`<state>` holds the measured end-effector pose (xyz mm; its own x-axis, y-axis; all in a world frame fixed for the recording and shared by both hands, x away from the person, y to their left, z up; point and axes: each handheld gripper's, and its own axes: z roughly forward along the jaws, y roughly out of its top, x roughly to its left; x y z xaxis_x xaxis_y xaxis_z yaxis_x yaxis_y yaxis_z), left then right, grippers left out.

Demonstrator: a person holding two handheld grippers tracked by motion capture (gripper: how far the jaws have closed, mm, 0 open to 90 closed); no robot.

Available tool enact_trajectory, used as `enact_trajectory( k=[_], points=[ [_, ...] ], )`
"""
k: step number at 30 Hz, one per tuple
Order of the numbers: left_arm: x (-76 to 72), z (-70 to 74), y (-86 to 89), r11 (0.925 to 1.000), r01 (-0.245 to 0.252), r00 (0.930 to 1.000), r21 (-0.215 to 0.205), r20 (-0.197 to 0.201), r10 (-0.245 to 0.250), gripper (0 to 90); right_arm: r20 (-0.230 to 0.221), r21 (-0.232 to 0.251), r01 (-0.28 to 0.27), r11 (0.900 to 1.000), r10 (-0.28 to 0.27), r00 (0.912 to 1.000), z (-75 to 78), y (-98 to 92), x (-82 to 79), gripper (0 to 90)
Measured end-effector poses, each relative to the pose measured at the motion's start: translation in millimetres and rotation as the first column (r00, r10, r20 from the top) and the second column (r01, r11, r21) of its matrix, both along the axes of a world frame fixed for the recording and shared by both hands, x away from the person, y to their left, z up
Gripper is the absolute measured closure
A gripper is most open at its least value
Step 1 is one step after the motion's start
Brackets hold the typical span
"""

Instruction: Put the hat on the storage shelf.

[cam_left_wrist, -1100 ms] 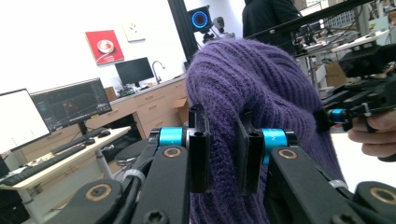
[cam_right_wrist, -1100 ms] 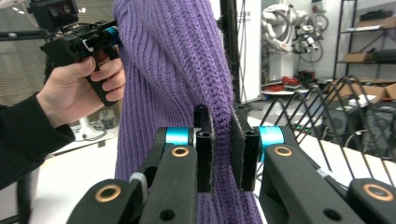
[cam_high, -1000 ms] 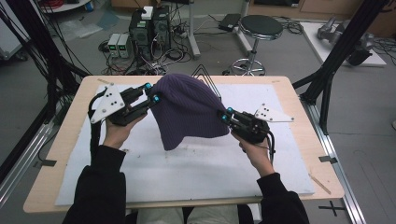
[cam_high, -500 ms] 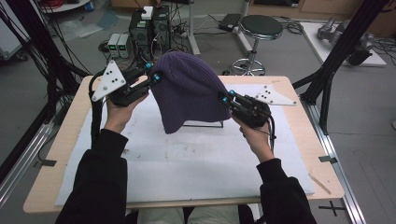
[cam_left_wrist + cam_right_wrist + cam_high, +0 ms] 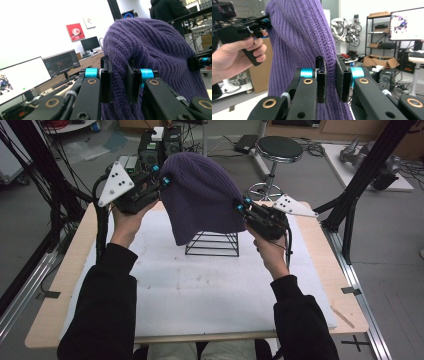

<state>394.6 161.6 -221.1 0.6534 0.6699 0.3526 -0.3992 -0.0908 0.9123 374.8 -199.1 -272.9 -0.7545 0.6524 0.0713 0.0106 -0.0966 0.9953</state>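
Observation:
A purple knitted beanie (image 5: 202, 195) hangs in the air above the table, stretched between both grippers. My left gripper (image 5: 164, 182) is shut on its left edge, and the knit (image 5: 117, 82) is pinched between the two black jaws. My right gripper (image 5: 237, 207) is shut on the beanie's right edge (image 5: 329, 72). Under the hat a black wire stand (image 5: 212, 243) sits on the white mat (image 5: 210, 290). In the right gripper view the other hand with its gripper (image 5: 263, 23) holds the far side of the hat.
The wooden table (image 5: 75, 265) carries the white mat. A round black stool (image 5: 280, 147) and electronic boxes (image 5: 152, 145) stand on the floor behind. Black frame posts (image 5: 367, 175) rise at right and left of the table.
Both grippers have lifted the beanie up off the table and away from me. The black wire stand beneath it has come into view.

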Motion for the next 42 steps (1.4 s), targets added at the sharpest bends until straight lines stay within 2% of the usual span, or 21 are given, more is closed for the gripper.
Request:
enact_trajectory(
  k=[9,15,22,28,35,38,42],
  points=[
    [14.0,20.2,-4.8,0.9992,-0.024,0.9992,0.034,0.034,0.022,77.9,0.016,0.032,0.039,0.999,-0.039,0.9991,10.2,-1.2,8.5,81.9],
    [23.7,25.5,-13.5,0.9996,-0.024,0.9991,0.013,0.035,0.023,77.9,0.027,0.051,0.091,0.994,-0.093,0.9953,17.0,-2.7,15.5,81.8],
    [32.5,20.3,-21.5,0.9995,-0.028,0.9993,0.016,0.025,0.027,77.8,0.008,0.050,0.138,0.989,-0.139,0.9903,14.8,-7.0,23.2,81.9],
    [40.6,16.1,-23.3,0.9991,-0.042,0.9991,0.009,0.007,0.042,77.8,-0.004,0.048,0.167,0.985,-0.167,0.9860,10.8,-3.6,29.6,81.8],
    [43.9,8.3,-30.2,0.9996,-0.024,0.9997,0.016,0.006,0.024,77.7,-0.022,0.036,0.213,0.976,-0.212,0.9770,5.8,-4.4,35.7,81.9],
    [46.1,2.3,-32.3,0.9985,-0.030,0.9995,0.047,-0.002,0.030,77.7,-0.042,0.029,0.224,0.974,-0.223,0.9739,0.1,-7.4,36.6,81.8],
    [48.7,-8.6,-34.0,0.9984,-0.024,0.9994,0.051,-0.022,0.025,77.7,-0.052,0.007,0.232,0.973,-0.232,0.9714,-16.4,-6.0,36.0,81.5]
  ],
)
